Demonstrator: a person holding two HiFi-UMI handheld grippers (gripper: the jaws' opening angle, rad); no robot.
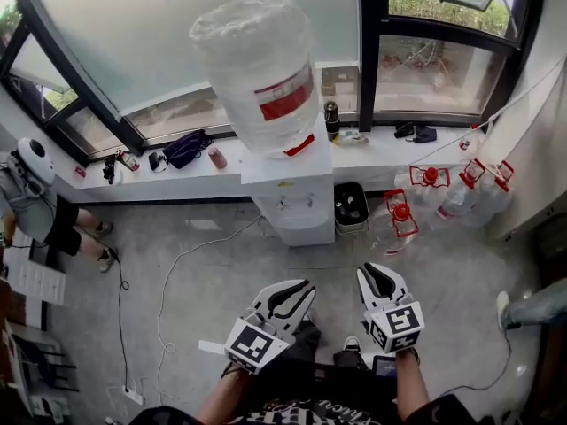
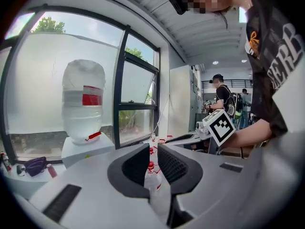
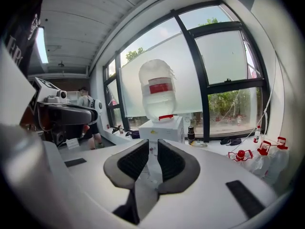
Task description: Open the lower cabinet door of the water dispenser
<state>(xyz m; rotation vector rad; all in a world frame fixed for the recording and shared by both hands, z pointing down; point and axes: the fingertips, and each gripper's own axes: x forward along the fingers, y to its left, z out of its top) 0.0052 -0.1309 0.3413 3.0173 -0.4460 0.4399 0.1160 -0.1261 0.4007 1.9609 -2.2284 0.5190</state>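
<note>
My left gripper [image 2: 153,149] and right gripper [image 3: 153,144] hung side by side. Each had its jaws released, a narrow slit apart, with nothing clasped between them. The water dispenser [image 3: 162,127] stood straight ahead of my right jaws and well apart from them, its white front showing just above their gap and the big bottle [image 3: 158,89] on top. From my left jaws it lay off to the left. Red-capped bottles [image 2: 151,175] showed through the left jaws' slit.
</note>
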